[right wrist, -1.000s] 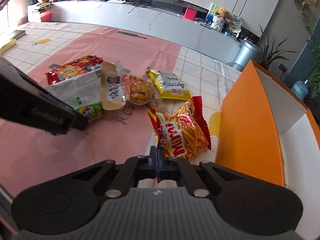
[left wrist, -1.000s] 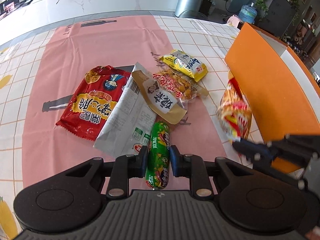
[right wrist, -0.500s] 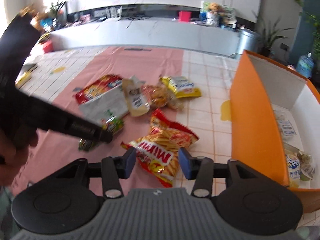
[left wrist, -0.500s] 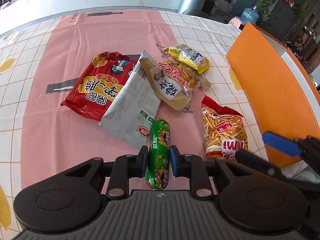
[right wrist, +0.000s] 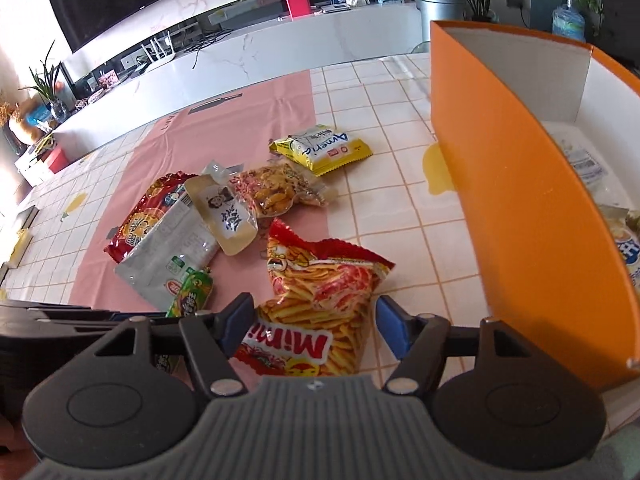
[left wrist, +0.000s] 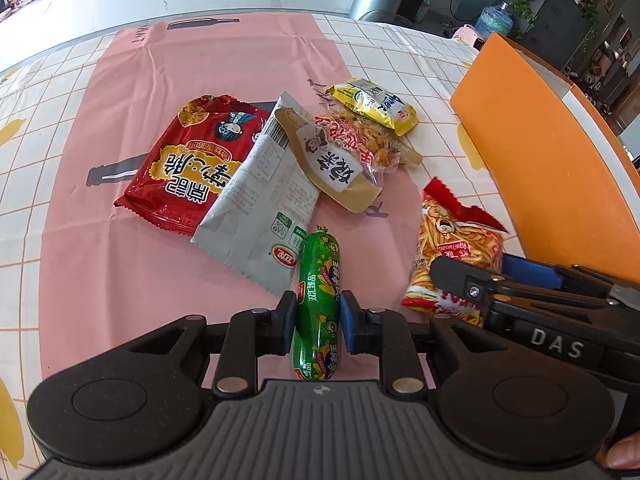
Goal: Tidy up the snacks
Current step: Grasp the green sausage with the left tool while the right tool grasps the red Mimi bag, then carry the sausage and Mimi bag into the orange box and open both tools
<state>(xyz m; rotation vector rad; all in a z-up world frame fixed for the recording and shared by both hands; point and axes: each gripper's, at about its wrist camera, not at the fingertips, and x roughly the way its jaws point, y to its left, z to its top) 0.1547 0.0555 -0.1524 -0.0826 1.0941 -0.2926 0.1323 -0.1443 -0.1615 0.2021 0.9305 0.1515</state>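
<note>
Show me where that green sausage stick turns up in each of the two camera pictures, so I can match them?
Left wrist view: the green sausage stick is low in the centre, clamped between the left gripper jaws.
Right wrist view: only its tip shows, lower left, beside the white packet.
Shared landmark: the orange box, on the right in both views.

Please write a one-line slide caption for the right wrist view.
Open right gripper straddles the Mimi snack bag beside the orange box.
</note>
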